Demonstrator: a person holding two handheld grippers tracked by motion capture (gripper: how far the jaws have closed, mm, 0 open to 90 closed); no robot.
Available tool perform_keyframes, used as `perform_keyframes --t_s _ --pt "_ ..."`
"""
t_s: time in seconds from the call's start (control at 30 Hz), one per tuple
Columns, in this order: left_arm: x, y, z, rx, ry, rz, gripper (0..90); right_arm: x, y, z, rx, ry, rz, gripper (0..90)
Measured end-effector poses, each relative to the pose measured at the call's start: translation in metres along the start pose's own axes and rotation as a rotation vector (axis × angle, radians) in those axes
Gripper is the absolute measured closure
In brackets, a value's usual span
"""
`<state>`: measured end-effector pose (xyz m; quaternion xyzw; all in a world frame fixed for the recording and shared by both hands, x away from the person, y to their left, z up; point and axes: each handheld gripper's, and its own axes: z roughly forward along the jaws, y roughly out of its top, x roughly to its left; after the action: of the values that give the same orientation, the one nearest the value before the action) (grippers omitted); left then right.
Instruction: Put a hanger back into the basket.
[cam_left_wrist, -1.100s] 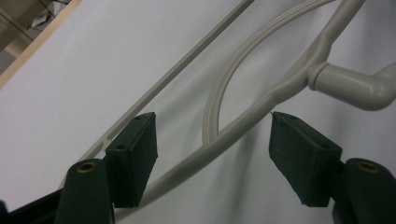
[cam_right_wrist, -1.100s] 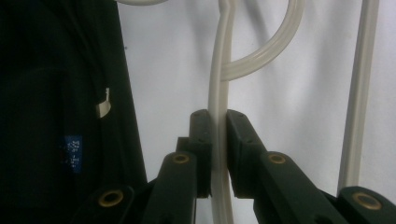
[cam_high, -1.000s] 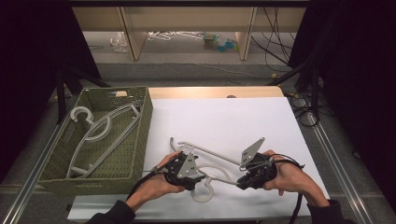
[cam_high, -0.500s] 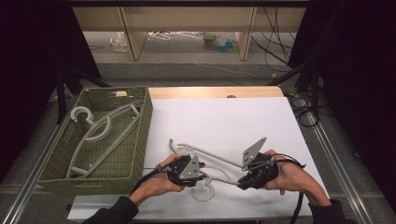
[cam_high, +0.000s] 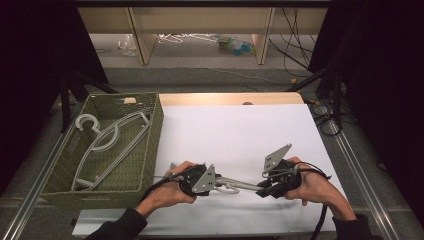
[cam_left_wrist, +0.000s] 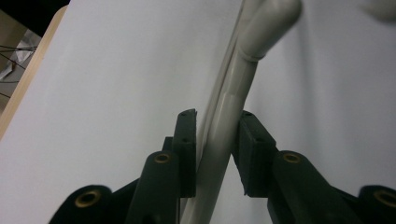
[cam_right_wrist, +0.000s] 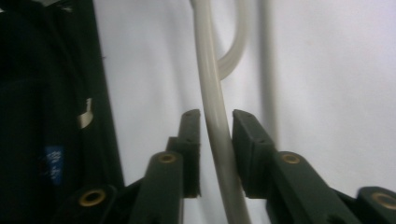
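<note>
Handing over the grey plastic hanger (cam_high: 235, 185) on the white table cover (cam_high: 235, 135), left gripper (cam_left_wrist: 215, 140) has just been closing onto its bar, seemingly clamped, while right gripper (cam_right_wrist: 215, 140) has just been opening, pads apparently clear; next, right withdraws, the hanger's long axis running gripper to gripper.

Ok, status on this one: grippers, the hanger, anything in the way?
Left gripper just closed, shut on grey hanger. Right gripper jaws just opened, hanger bar between them, pads off it. Green basket alongside, nothing between.
</note>
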<state>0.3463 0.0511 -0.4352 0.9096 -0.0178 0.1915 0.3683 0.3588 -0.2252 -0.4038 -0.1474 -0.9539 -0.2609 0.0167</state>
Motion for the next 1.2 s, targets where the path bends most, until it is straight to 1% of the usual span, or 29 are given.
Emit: perform_keyframes --t_s 0.03,0.07,0.13,0.17,0.2,0.23,0.3,0.33,0.37,0.4,0.43,0.47,0.5,0.57,0.6,0.63,0.67,0.7,0.73,0.77,0.8,0.83,0.87,0.93,0.97,1.03,1.07,1.17,1.2 --pt "0.000 0.002 -0.001 -0.003 0.011 0.001 72.3 -0.001 0.000 -0.001 0.000 -0.006 0.001 69.7" --pt "0.000 0.004 -0.002 0.007 0.009 -0.006 73.0 -0.001 -0.001 -0.001 -0.006 -0.014 0.006 66.8" --pt "0.000 0.008 -0.003 0.016 0.007 -0.017 74.6 -0.003 0.000 -0.004 -0.023 -0.045 0.036 61.6" --pt "0.000 0.010 -0.003 0.019 0.009 -0.039 75.0 -0.003 0.000 -0.005 -0.031 -0.049 0.043 59.1" --pt "0.000 0.012 -0.004 0.021 -0.003 -0.063 75.5 -0.004 0.000 -0.006 -0.040 -0.064 0.053 55.2" --pt "0.000 0.013 -0.004 0.024 -0.004 -0.083 75.9 -0.004 0.000 -0.007 -0.046 -0.082 0.069 52.9" --pt "0.001 0.015 -0.005 0.017 -0.012 -0.135 76.4 -0.004 0.001 -0.008 -0.063 -0.098 0.097 49.0" --pt "0.002 0.016 -0.007 0.009 -0.020 -0.169 76.8 -0.005 0.001 -0.008 -0.073 -0.112 0.107 47.0" --pt "0.004 0.017 -0.008 -0.014 -0.045 -0.231 77.9 -0.005 0.001 -0.009 -0.079 -0.125 0.123 44.1" --pt "0.004 0.017 -0.009 -0.014 -0.043 -0.239 78.4 -0.005 0.001 -0.010 -0.099 -0.152 0.139 41.8" --pt "0.004 0.018 -0.010 -0.012 -0.049 -0.258 78.6 -0.005 0.002 -0.011 -0.107 -0.167 0.146 41.7" --pt "0.005 0.018 -0.010 -0.019 -0.060 -0.283 78.8 -0.005 0.002 -0.013 -0.128 -0.178 0.160 41.2" --pt "0.006 0.017 -0.011 -0.033 -0.068 -0.324 79.0 -0.005 0.002 -0.015 -0.134 -0.190 0.162 40.5" --pt "0.007 0.016 -0.012 -0.050 -0.080 -0.386 79.1 -0.005 0.003 -0.016 -0.161 -0.210 0.177 39.7" --pt "0.009 0.014 -0.013 -0.058 -0.087 -0.410 79.1 -0.005 0.003 -0.018 -0.178 -0.223 0.189 38.8" --pt "0.010 0.013 -0.014 -0.065 -0.095 -0.436 79.1 -0.004 0.003 -0.019 -0.184 -0.230 0.192 37.9" --pt "0.012 0.011 -0.015 -0.065 -0.101 -0.457 79.0 -0.004 0.002 -0.020 -0.198 -0.244 0.183 37.3" --pt "0.012 0.010 -0.016 -0.079 -0.111 -0.484 79.1 -0.004 0.003 -0.020 -0.214 -0.244 0.183 37.2" --pt "0.014 0.008 -0.017 -0.086 -0.124 -0.514 79.0 -0.003 0.003 -0.021 -0.221 -0.259 0.183 36.6" --pt "0.015 0.006 -0.018 -0.089 -0.123 -0.541 79.0 -0.002 0.003 -0.023 -0.227 -0.268 0.172 35.5" --pt "0.017 0.005 -0.019 -0.094 -0.117 -0.558 79.2 -0.001 0.004 -0.024 -0.221 -0.266 0.183 36.6" --pt "0.019 0.001 -0.021 -0.098 -0.111 -0.596 79.2 0.000 0.004 -0.025 -0.222 -0.266 0.187 36.6" --pt "0.021 -0.002 -0.022 -0.102 -0.108 -0.623 79.2 0.002 0.004 -0.025 -0.238 -0.285 0.181 36.4" --pt "0.026 -0.009 -0.026 -0.116 -0.100 -0.683 79.2 0.006 0.004 -0.027 -0.248 -0.277 0.187 36.2" --pt "0.028 -0.012 -0.028 -0.126 -0.099 -0.703 79.2 0.007 0.004 -0.028 -0.233 -0.270 0.178 36.2" --pt "0.031 -0.016 -0.034 -0.138 -0.085 -0.730 79.2 0.010 0.003 -0.024 -0.244 -0.262 0.180 36.2" --pt "0.032 -0.018 -0.037 -0.139 -0.074 -0.737 79.2 0.010 0.003 -0.021 -0.236 -0.255 0.173 36.1" --pt "0.034 -0.021 -0.047 -0.161 -0.065 -0.773 79.1 0.012 0.001 -0.011 -0.221 -0.239 0.190 35.5" --pt "0.035 -0.022 -0.050 -0.171 -0.061 -0.784 79.1 0.012 0.000 -0.007 -0.224 -0.231 0.177 35.0"
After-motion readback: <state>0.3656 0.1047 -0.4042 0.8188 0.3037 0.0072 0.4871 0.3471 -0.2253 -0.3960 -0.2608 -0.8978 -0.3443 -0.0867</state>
